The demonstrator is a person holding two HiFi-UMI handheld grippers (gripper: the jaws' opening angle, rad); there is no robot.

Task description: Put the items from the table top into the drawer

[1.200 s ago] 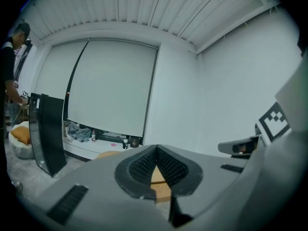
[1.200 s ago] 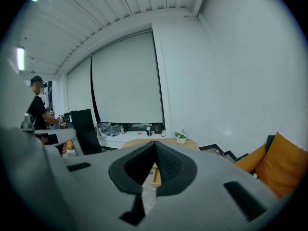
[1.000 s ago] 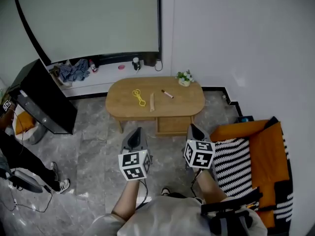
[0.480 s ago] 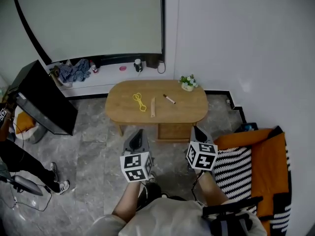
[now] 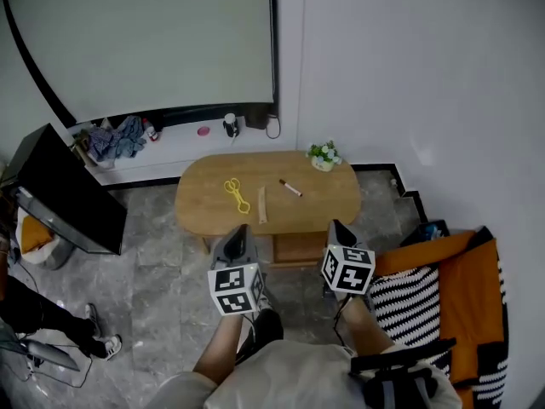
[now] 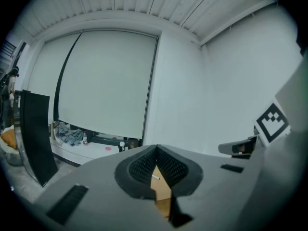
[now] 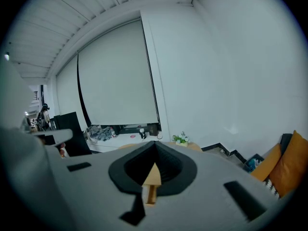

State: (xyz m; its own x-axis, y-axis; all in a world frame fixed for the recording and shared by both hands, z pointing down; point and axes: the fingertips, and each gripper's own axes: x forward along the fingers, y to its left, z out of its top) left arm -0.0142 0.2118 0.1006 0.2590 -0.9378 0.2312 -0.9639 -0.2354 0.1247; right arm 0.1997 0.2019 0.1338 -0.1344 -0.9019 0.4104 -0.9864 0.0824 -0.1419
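An oval wooden table [image 5: 324, 203] carries a yellow scissor-like tool [image 5: 236, 194], a flat wooden stick [image 5: 262, 204], a marker pen [image 5: 289, 187] and a small potted plant [image 5: 322, 155]. Its drawer front [image 5: 300, 247] faces me and looks closed. My left gripper [image 5: 238, 232] and right gripper [image 5: 335, 226] hover side by side just short of the table's near edge, both shut and holding nothing. In the left gripper view the left gripper [image 6: 156, 148] has its jaws meeting, with the marker pen [image 6: 155, 177] seen below the tips. The right gripper [image 7: 155, 143] is likewise shut over the table [image 7: 153, 174].
A black panel [image 5: 60, 190] leans at the left. A low ledge [image 5: 183, 143] behind the table holds crumpled clothes [image 5: 115, 139] and small bottles. An orange and striped sofa [image 5: 443, 279] stands at the right. A person's legs [image 5: 34, 309] show at far left. Grey marble floor [image 5: 162, 254] surrounds the table.
Both grippers have moved forward towards the table, which now lies closer beneath them. Both stay shut and empty. Items on the table have not moved.
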